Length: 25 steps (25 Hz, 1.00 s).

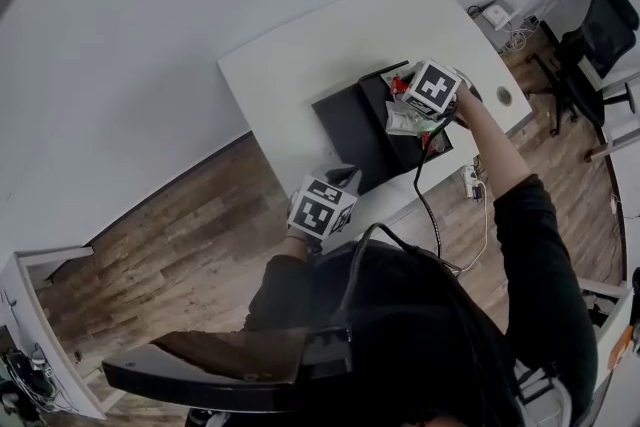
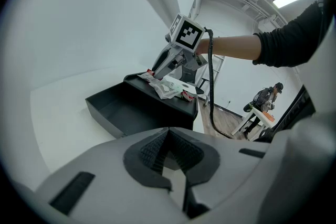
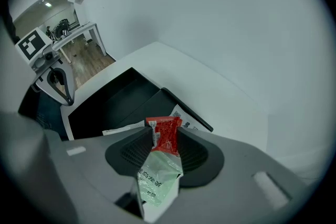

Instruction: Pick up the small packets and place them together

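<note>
Right claw (image 3: pixel 164 139), jaws half apart, pinches red packet (image 3: pixel 167 131) and green packet (image 3: pixel 156 178) lengthwise, pointing steeply down over black tray (image 3: pixel 118 105) on bench (image 3: pixel 210 81). Left claw (image 2: pixel 168 155), closed empty, stands well apart.

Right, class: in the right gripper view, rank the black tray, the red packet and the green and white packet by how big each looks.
1. black tray
2. green and white packet, though it sits nearest the camera, which makes it look bigger
3. red packet
</note>
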Motion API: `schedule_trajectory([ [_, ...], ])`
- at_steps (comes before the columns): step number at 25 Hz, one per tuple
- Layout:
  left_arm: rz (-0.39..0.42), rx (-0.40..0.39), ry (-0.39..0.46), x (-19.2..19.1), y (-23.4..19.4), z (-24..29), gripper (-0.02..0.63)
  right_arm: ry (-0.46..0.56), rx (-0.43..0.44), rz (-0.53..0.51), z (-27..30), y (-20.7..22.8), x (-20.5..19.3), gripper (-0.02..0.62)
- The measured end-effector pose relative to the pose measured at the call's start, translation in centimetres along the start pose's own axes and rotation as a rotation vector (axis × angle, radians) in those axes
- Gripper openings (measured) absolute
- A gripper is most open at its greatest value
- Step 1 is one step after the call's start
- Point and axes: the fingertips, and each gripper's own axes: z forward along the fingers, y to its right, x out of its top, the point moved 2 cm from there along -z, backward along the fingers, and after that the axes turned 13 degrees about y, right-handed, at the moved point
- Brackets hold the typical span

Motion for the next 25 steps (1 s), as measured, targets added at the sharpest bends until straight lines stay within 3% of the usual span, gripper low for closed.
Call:
schedule_trajectory([
  [16, -0.058, -0.002, 0.061, 1.7, -0.3, -0.8, 0.002, 0.155, 0.088, 0.098, -1.5, -1.1, 0.6, 0.220],
  [19, -0.047, -0.008, 0.068, 2.2, 0.0, -0.8, 0.002, 0.178, 0.046, 0.084, -2.6, -0.8, 0.6, 0.221],
  [21, -0.039, -0.012, 0.084, 2.8, 0.0, -0.8, 0.002, 0.262, -0.004, 0.107, -4.2, -0.2, 1.5, 0.221],
  [25, -0.020, -0.005, 0.149, 5.3, -0.3, -1.1, 0.002, 0.531, -0.095, 0.211, -9.2, 0.1, 4.3, 0.219],
])
